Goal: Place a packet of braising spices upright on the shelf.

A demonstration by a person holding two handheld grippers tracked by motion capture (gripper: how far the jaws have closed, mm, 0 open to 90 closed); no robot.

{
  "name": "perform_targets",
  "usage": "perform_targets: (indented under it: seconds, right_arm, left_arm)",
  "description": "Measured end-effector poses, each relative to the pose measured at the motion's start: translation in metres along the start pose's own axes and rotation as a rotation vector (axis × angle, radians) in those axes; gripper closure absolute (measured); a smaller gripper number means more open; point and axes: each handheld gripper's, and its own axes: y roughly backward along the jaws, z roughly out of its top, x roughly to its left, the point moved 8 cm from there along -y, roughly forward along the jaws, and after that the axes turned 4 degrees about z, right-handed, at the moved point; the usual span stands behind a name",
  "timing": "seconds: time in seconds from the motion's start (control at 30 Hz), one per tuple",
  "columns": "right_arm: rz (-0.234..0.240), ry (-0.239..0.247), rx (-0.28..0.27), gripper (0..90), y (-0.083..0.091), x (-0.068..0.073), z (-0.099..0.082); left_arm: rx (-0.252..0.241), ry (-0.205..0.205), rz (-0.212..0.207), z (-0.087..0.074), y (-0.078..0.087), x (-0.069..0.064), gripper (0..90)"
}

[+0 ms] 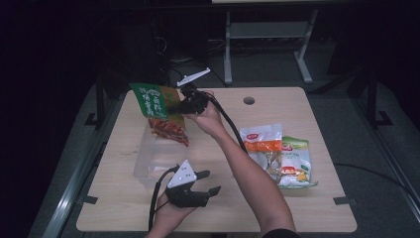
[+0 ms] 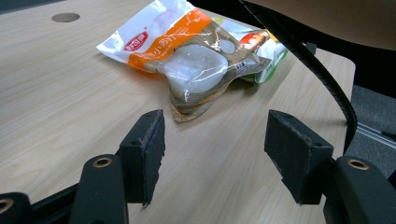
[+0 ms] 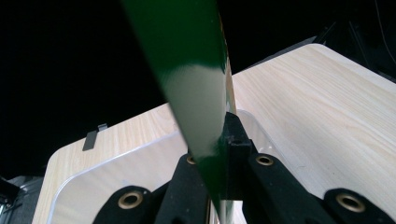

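1. Resting near the tabletop [image 1: 124,208] edge, the left tool [image 1: 205,182] stands spread, holding nothing.
2. Beyond it, a clear bin [image 1: 153,161] waits.
3. Farthest, the right tool [image 1: 184,103] pinches the green packet [image 1: 159,111] above that bin; gripped only by its edge, the packet could swing and miss the opening.

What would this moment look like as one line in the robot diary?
right gripper: shut on green snack bag, above clear box | left gripper: open, empty | orange packet: on table
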Motion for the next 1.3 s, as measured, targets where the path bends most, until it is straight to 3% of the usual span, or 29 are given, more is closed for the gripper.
perform_targets:
  seconds: [0.1,0.27,0.57,0.7,0.93,1.03,1.3]
  right_arm:
    - [-0.008,-0.01,0.005,89.6,-0.003,-0.001,-0.002]
    - [-0.031,0.012,0.073,89.6,-0.018,-0.005,-0.015]
    - [-0.032,0.01,0.053,88.6,-0.015,-0.014,-0.024]
    - [-0.078,0.022,0.088,78.5,-0.013,-0.016,-0.025]
    - [-0.087,0.005,0.09,59.0,0.007,-0.017,-0.027]
    - [-0.091,0.01,0.089,56.0,0.018,-0.02,-0.03]
    - [-0.084,-0.033,0.066,52.6,0.05,-0.022,-0.04]
  left_arm:
    - [-0.003,0.003,0.0,0.0,-0.001,0.0,37.7]
    - [-0.003,0.001,0.001,0.0,0.0,0.0,37.7]
    - [-0.005,0.002,0.007,0.0,-0.001,0.002,37.7]
    - [-0.004,0.005,0.007,0.001,-0.001,0.002,37.0]
    - [0.006,0.003,0.019,-0.001,-0.003,0.003,35.1]
    - [0.006,0.003,0.026,-0.001,-0.004,0.003,34.1]
    - [0.012,0.002,0.03,-0.001,-0.005,0.004,32.2]
